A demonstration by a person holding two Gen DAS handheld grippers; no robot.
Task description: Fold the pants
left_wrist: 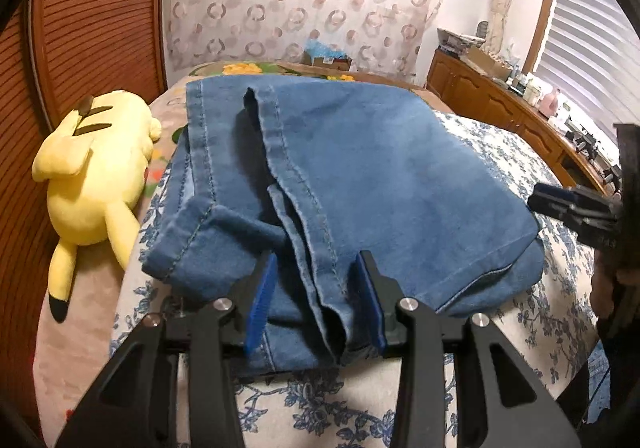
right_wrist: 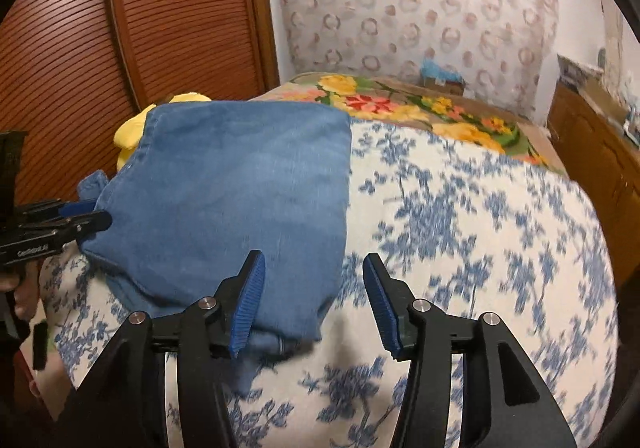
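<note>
Black fingers with blue pads sit closest in both views. Going from big to small: the bed (right_wrist: 460,208) has a white cover with blue flowers, and the blue pants (left_wrist: 360,176) lie folded on it. A yellow plush toy (left_wrist: 92,176) lies on the bed beside the pants, on their left. The left gripper (left_wrist: 316,296) has its fingers spread apart on either side of a bunched-up leg edge, not squeezing it. The right gripper (right_wrist: 314,296) has its fingers wide apart at the near corner of the pants, holding nothing.
</note>
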